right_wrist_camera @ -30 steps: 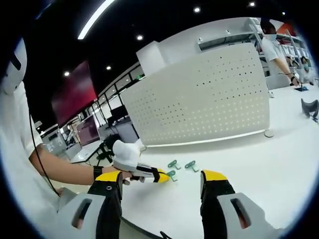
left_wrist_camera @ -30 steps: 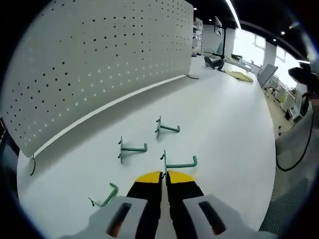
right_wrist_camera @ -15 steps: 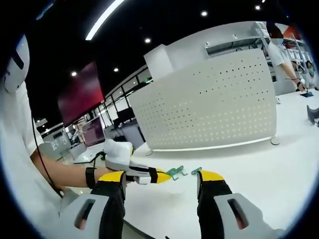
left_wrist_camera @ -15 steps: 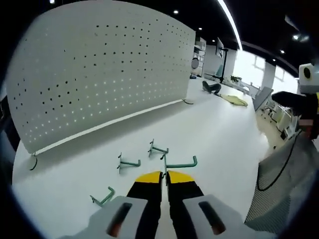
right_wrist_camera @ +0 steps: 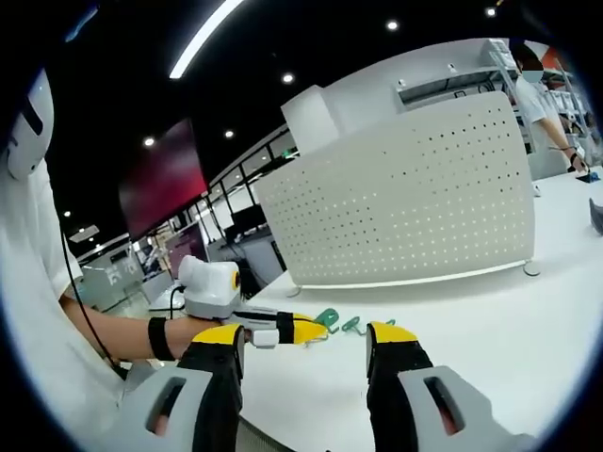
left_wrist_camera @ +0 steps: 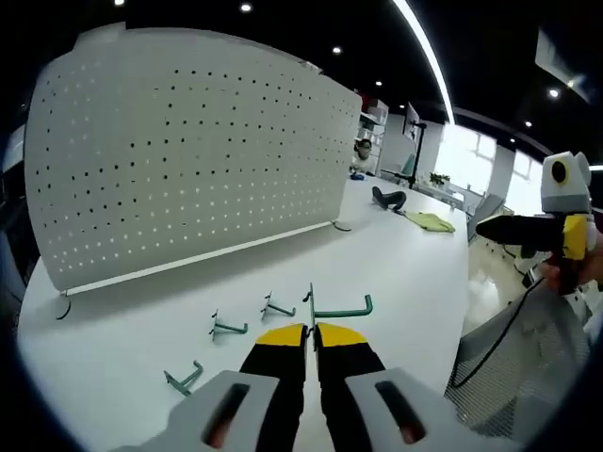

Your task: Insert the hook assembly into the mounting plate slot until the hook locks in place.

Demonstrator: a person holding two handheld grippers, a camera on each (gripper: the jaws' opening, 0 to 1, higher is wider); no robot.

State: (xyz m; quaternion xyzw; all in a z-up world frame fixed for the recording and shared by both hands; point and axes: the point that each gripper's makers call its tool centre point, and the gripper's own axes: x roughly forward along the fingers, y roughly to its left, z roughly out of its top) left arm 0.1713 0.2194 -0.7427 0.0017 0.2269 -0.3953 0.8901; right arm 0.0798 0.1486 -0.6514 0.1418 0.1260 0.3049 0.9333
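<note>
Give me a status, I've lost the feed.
Left gripper shut on hook, off the table. Right gripper open, empty. Pegboard ahead, path clear. Three hooks lying loose.

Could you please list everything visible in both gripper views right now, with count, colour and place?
Pegboard panel: one, white, upright on the table's far side.
Table: one, white, under everything.
Held hook: one, green, clamped in the left gripper.
Loose hooks: three, green, lying on the table before the panel.
Dark object and yellow-green cloth: one each, far end of the table.
Left gripper: yellow-tipped jaws shut.
Right gripper: yellow-tipped jaws apart, empty.
</note>
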